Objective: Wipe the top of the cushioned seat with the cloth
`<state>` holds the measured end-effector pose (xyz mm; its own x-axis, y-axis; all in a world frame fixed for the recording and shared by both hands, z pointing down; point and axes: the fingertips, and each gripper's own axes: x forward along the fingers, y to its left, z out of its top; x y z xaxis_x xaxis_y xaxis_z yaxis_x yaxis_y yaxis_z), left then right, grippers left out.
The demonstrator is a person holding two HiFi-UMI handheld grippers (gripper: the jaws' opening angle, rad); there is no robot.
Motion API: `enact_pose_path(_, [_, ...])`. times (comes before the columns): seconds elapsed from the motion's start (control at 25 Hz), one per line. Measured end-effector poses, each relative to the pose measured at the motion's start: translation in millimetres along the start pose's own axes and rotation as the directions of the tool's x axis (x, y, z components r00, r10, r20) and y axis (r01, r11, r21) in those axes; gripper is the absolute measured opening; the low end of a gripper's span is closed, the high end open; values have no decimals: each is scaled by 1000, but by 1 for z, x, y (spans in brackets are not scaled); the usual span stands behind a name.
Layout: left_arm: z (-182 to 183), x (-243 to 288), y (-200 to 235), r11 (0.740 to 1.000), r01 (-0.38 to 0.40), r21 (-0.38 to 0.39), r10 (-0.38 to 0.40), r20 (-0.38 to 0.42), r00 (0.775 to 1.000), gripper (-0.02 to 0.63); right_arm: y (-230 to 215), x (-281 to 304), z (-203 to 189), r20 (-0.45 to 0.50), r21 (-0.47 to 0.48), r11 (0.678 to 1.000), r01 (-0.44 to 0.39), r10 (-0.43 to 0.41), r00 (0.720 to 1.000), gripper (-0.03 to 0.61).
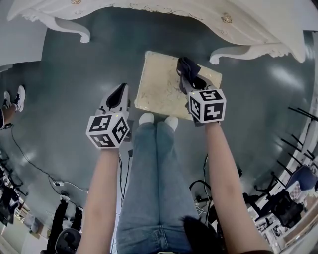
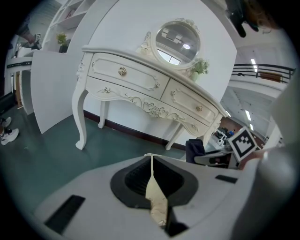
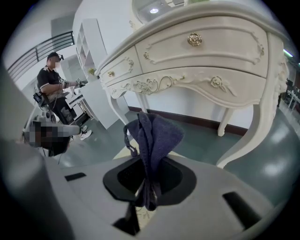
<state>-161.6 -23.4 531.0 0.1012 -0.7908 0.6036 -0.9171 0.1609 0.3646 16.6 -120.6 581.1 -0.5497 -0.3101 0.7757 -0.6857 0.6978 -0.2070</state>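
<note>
The cushioned seat (image 1: 161, 87), cream and square, stands on the green floor just ahead of my feet. My right gripper (image 1: 187, 83) hovers over its right part, shut on a dark blue cloth (image 1: 189, 69). In the right gripper view the cloth (image 3: 154, 136) bunches up out of the closed jaws of that gripper (image 3: 149, 190). My left gripper (image 1: 119, 94) is beside the seat's left edge, over the floor. Its jaws (image 2: 152, 187) are shut, with only a thin cream strip showing in the slit between them.
A white carved dressing table (image 1: 149, 7) stands right behind the seat, its curved legs (image 1: 74, 30) at both sides. My legs (image 1: 156, 163) and white shoes touch the seat's near edge. Cables (image 1: 30, 158) lie on the floor at left. A person (image 3: 54, 89) stands far left.
</note>
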Motion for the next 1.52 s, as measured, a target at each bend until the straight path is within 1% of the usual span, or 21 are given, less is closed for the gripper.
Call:
enact_pose_path(0.12, [2,0,0,1000,-10,-12,10,-10,1000,14,-13,7,10,1,-7,1000,20,-20,1000,43])
enact_pose_path(0.24, [7,-1,1,999,-24,-24,23,-22,999,14,-25,19,18,-17,-36,998,46,-47,999,43])
enact_pose_path(0.4, [7,0,9,999,-38,-17,38,-23,999,14,-34,34,28,-45,-68,996,59,-62,997,43])
enact_pose_path(0.52, [5,1,12,999,-45,-18,45,-27,999,14,-35,45,40,-72,-126,991,46,-56,996,44])
enact_pose_path(0.64, [3,2,13,998,-50,-27,49,-31,998,14,-36,57,45,-124,-206,978,37,-64,990,44])
enact_pose_path(0.8, [1,4,16,998,-55,-32,54,-35,998,14,-40,74,44,-206,-272,962,39,-97,974,44])
enact_pose_path(1.0, [-2,6,21,997,-66,-41,64,-38,997,14,-38,92,33,-278,-297,954,27,-113,954,44])
enact_pose_path(1.12, [-2,7,24,997,-71,-44,69,-37,997,14,-33,101,25,-301,-311,950,6,-104,948,44])
enact_pose_path(1.28, [-4,7,27,996,-75,-46,73,-38,997,14,-19,107,24,-305,-316,948,-28,-74,949,43])
enact_pose_path(1.4, [-7,6,25,996,-74,-52,72,-40,997,14,-9,109,25,-313,-372,926,-68,-56,948,43])
enact_pose_path(1.48, [-8,7,22,996,-70,-52,68,-42,997,14,-3,108,23,-326,-432,896,-97,-55,944,43])
enact_pose_path(1.52, [-9,7,21,996,-67,-51,65,-43,997,14,1,108,21,-332,-470,875,-115,-54,942,43])
